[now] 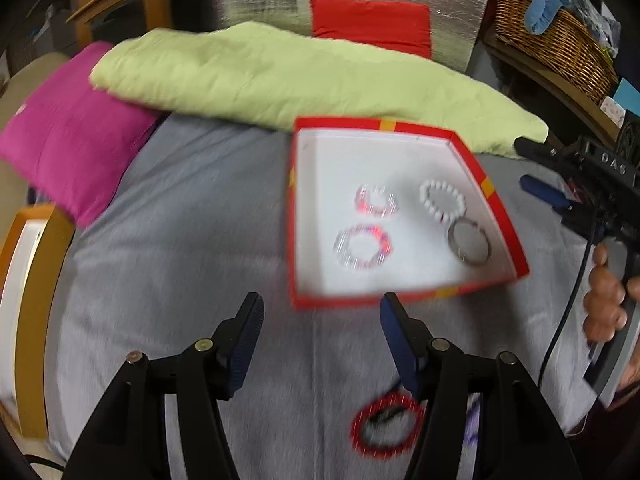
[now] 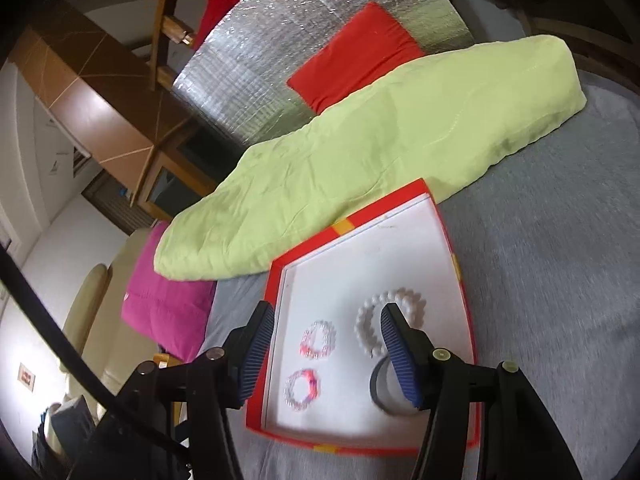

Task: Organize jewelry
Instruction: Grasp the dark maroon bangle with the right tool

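Observation:
A red box (image 1: 502,216) with a white inside lies on the grey bed cover; it also shows in the right wrist view (image 2: 466,304). In it lie a white bead bracelet (image 1: 442,200) (image 2: 368,322), two pink-and-clear bead bracelets (image 1: 363,246) (image 1: 376,202) (image 2: 303,389) (image 2: 319,339) and a grey metal bangle (image 1: 469,243) (image 2: 378,388). A red bracelet (image 1: 386,426) and a purple item (image 1: 472,424) lie on the cover. My left gripper (image 1: 322,312) is open and empty just before the box's near edge. My right gripper (image 2: 328,320) is open and empty above the box; it shows at the right of the left wrist view (image 1: 532,164).
A light green folded blanket (image 1: 280,76) lies behind the box, with a pink pillow (image 1: 68,128) to its left and a red cushion (image 1: 372,24) against a silver foil panel. A wicker basket (image 1: 556,40) stands on a shelf at the right. A wooden frame (image 1: 32,300) sits at the left.

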Tool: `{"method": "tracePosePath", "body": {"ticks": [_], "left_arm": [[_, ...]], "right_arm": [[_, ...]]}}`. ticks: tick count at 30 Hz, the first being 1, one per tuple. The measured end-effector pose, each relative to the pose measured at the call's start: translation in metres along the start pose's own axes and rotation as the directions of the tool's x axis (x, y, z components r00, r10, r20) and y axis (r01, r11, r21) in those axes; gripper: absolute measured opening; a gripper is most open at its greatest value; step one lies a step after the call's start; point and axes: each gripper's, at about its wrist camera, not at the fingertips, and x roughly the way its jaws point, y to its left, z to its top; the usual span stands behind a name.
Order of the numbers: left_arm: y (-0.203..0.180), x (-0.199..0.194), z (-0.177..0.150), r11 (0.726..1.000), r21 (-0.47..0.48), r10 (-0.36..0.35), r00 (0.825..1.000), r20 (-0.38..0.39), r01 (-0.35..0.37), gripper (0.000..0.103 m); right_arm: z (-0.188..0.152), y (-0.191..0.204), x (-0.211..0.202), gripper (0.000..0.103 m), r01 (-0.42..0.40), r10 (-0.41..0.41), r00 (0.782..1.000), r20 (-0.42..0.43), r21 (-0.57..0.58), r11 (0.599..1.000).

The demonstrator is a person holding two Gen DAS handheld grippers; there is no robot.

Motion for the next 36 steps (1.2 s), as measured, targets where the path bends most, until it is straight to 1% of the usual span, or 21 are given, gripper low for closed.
{"method": "tracePosePath", "body": {"ticks": [8,13,17,20,21,22,24,28,29,30,31,32,33,34,35,36], "left_arm": [[0.01,-0.018,-0.049,0.999,-0.042,-0.004,0.999,-0.041,0.002,0.062],[0.011,-0.027,-0.071,0.999,-0.052,-0.012,0.999,-0.045,0.009,0.062],[0.009,-0.029,-0.081,0.999,-0.043,-0.009,0.999,-0.044,0.007,0.062],[0.01,-0.028,-0.087,0.998,-0.053,-0.017,0.998,-0.053,0.015,0.062],[0.012,-0.027,-0.088,0.998,-0.056,-0.017,0.998,-0.056,0.014,0.062],[0.012,-0.026,-0.089,0.998,-0.058,-0.017,0.998,-0.059,0.013,0.062],[0.014,-0.025,-0.092,0.998,-0.06,-0.019,0.998,-0.066,0.015,0.062],[0.016,-0.019,-0.094,0.998,-0.059,-0.017,0.997,-0.082,0.013,0.062],[0.017,-0.018,-0.094,0.998,-0.061,-0.019,0.996,-0.084,0.013,0.062],[0.017,-0.016,-0.094,0.998,-0.064,-0.02,0.996,-0.086,0.014,0.062],[0.017,-0.015,-0.094,0.998,-0.066,-0.022,0.996,-0.089,0.016,0.062],[0.017,-0.014,-0.094,0.998,-0.066,-0.022,0.996,-0.089,0.017,0.062],[0.016,-0.013,-0.094,0.998,-0.065,-0.023,0.996,-0.089,0.017,0.062],[0.016,-0.013,-0.093,0.998,-0.064,-0.023,0.996,-0.089,0.018,0.062],[0.015,-0.012,-0.093,0.998,-0.063,-0.023,0.996,-0.09,0.017,0.062],[0.015,-0.011,-0.093,0.998,-0.063,-0.024,0.996,-0.092,0.018,0.062]], "right_arm": [[-0.027,0.002,-0.025,0.06,-0.013,0.013,0.998,-0.056,-0.013,1.0],[-0.048,0.002,-0.042,0.06,0.014,-0.019,0.995,-0.102,-0.047,0.999],[-0.071,-0.002,-0.048,0.06,0.043,-0.055,0.982,-0.18,-0.072,0.996],[-0.093,0.0,-0.042,0.05,0.044,-0.071,0.96,-0.27,-0.105,0.993],[-0.099,0.002,-0.038,0.049,0.046,-0.08,0.951,-0.297,-0.122,0.992],[-0.106,0.004,-0.034,0.048,0.056,-0.101,0.941,-0.322,-0.147,0.988],[-0.115,0.009,-0.025,0.041,0.071,-0.134,0.925,-0.357,-0.184,0.98],[-0.131,0.011,-0.004,0.04,0.106,-0.2,0.884,-0.422,-0.236,0.966],[-0.134,0.01,0.001,0.037,0.115,-0.216,0.876,-0.43,-0.248,0.962],[-0.136,0.011,0.005,0.03,0.121,-0.228,0.87,-0.438,-0.259,0.958],[-0.139,0.012,0.01,0.027,0.128,-0.244,0.861,-0.447,-0.273,0.953],[-0.143,0.012,0.015,0.02,0.143,-0.269,0.851,-0.45,-0.294,0.945],[-0.145,0.012,0.018,0.013,0.164,-0.302,0.846,-0.439,-0.324,0.932],[-0.146,0.014,0.019,0.011,0.175,-0.322,0.848,-0.422,-0.352,0.92],[-0.146,0.016,0.019,0.008,0.177,-0.329,0.85,-0.412,-0.365,0.914],[-0.145,0.016,0.018,0.007,0.181,-0.331,0.852,-0.405,-0.366,0.913]]}}
